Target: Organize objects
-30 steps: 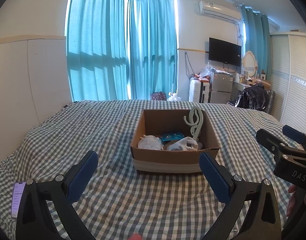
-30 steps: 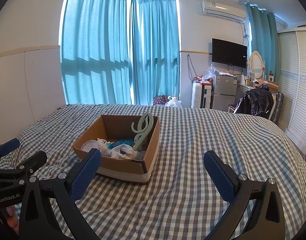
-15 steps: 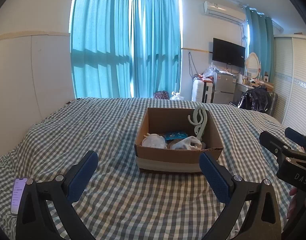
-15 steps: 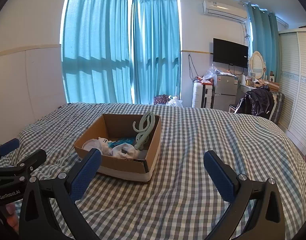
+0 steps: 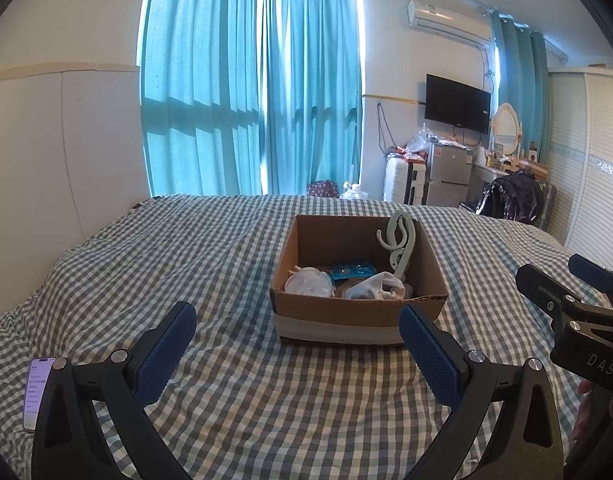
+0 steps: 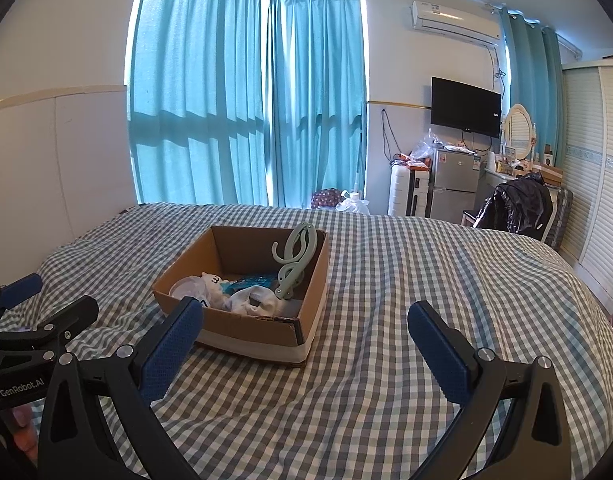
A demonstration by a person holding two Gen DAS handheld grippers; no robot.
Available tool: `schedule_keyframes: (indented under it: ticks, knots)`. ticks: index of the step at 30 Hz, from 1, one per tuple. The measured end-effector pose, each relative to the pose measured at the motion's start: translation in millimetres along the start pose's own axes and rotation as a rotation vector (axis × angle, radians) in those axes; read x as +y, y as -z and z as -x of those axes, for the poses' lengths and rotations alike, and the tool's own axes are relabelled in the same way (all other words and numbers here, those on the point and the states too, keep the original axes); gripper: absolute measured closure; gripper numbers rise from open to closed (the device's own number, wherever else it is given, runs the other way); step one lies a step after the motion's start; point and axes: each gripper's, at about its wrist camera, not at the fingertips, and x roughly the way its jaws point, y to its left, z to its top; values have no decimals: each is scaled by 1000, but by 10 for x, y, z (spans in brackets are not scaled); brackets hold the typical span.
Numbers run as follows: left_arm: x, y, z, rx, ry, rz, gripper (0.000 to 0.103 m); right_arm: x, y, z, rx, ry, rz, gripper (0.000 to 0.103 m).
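A: Where does the cardboard box (image 5: 356, 320) sit?

B: On the bed (image 5: 186, 264), on its grey-and-white checked cover, about midway across and well in from every edge. A pale band of tape runs round the bottom of the box. It stands open at the top.

A: What is inside?

B: A pale green folding hanger (image 5: 398, 240) leans upright against the right wall, its top rising above the rim. Low in the box lie a white sock (image 5: 372, 290), a round clear lid or dish (image 5: 308, 284) at the left, and a blue packet (image 5: 352, 270) behind them. From the right wrist view a small white toy (image 6: 212, 282) with a drawn face also shows near the left wall.

A: And the left tool (image 5: 296, 350)?

B: Its two blue-padded fingers stand wide apart with nothing between them, held above the cover on the near side of the box. The right finger's tip overlaps the box's near right corner in the view; I cannot tell whether it touches.

A: The right tool (image 6: 306, 346)?

B: Also spread wide and empty, held to the right of the left one and nearer the bed's right edge. The box lies ahead and left of it.

A: Anything else on the bed?

B: A phone (image 5: 36, 392) with its screen lit lies flat near the left edge, well apart from the box.
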Motion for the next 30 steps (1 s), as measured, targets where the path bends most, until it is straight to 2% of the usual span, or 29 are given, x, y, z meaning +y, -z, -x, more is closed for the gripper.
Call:
schedule_keyframes:
  ticks: [30]
  knots:
    - [-7,37,-32,8,0,-13,0,64,7,-6,8,-10,6,0]
